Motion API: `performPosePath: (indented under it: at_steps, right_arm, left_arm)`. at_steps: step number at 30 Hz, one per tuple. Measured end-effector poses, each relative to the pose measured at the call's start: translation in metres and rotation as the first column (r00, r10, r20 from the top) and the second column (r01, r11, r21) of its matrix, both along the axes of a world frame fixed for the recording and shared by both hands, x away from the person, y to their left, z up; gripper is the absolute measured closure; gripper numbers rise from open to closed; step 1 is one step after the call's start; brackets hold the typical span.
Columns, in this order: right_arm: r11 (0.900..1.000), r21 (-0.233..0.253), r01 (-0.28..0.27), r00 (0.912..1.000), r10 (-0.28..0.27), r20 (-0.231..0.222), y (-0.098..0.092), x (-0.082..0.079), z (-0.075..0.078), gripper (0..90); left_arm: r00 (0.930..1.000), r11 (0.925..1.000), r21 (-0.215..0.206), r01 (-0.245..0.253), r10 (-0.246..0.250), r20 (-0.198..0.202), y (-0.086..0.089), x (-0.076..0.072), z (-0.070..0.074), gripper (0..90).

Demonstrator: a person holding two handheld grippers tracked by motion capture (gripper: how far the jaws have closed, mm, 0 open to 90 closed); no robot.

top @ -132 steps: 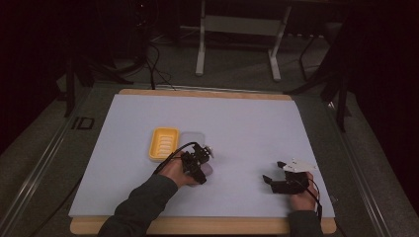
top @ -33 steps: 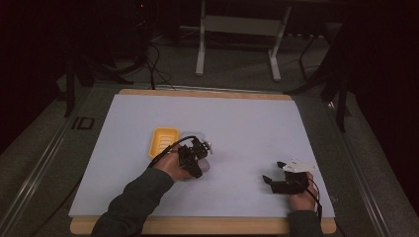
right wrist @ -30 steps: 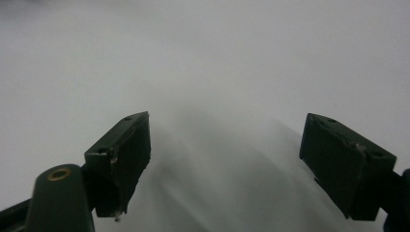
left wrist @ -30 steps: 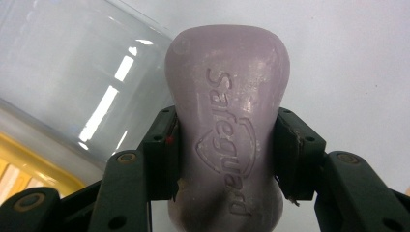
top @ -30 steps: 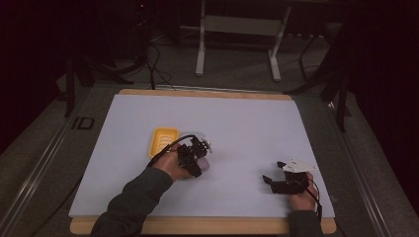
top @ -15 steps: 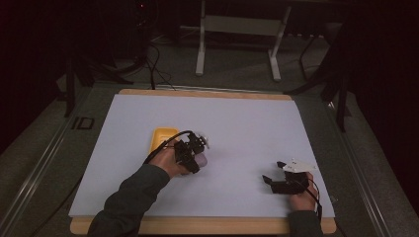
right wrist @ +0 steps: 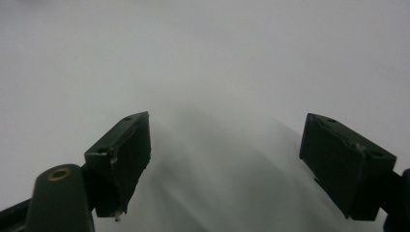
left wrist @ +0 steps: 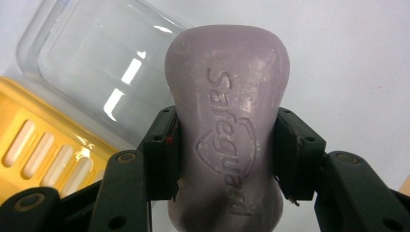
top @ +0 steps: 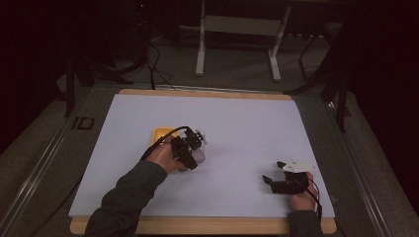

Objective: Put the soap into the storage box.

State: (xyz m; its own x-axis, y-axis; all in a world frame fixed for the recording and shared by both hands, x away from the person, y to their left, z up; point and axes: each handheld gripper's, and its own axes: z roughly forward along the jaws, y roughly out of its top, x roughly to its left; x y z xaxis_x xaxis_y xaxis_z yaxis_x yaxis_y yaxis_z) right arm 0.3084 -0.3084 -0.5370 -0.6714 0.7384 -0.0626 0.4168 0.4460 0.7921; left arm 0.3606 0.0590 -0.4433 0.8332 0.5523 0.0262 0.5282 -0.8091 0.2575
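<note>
A: Left gripper view first: what sits in my left tool (left wrist: 225,159)?

B: A pale purple bar of soap (left wrist: 226,130), clamped across its narrow waist. One jaw presses each flank, and the bar sticks out well past the jaw tips, away from my hand.

A: And beyond the tips?

B: To the left of the tool lies a yellow slotted soap tray (left wrist: 36,145), with a clear plastic lid (left wrist: 104,67) just past it; the bar's far end overlaps the lid's edge in that view. I cannot tell whether the soap touches either one or hangs above them.

A: High view?

B: My left tool (top: 190,148) and hand cover most of the tray (top: 162,133), so only a yellow corner shows just beyond it. The soap (top: 198,156) is a small pale patch at the tool, too small to read there. The lid I cannot make out.

A: Any writing?

B: "Safeguard" is pressed into the bar's face, running along its length with a shield outline around it. The bar's near end is cut off by the frame's bottom edge.

A: My right tool (top: 272,174)?

B: Jaws spread wide with nothing between them, resting low by the white surface (top: 257,123), well apart from the soap. In the right gripper view the tool (right wrist: 225,166) faces bare surface (right wrist: 203,58).
</note>
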Motion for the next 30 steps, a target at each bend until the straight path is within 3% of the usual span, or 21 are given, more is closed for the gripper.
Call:
performPosePath:
  at_steps: [30]
  right_arm:
    - [1.000,-0.001,-0.001,1.0000,0.001,0.001,0.000,0.000,0.000,18.2]
  left_arm:
    - [0.9975,0.9976,-0.009,-0.069,0.069,0.014,0.023,0.011,0.010,50.0]
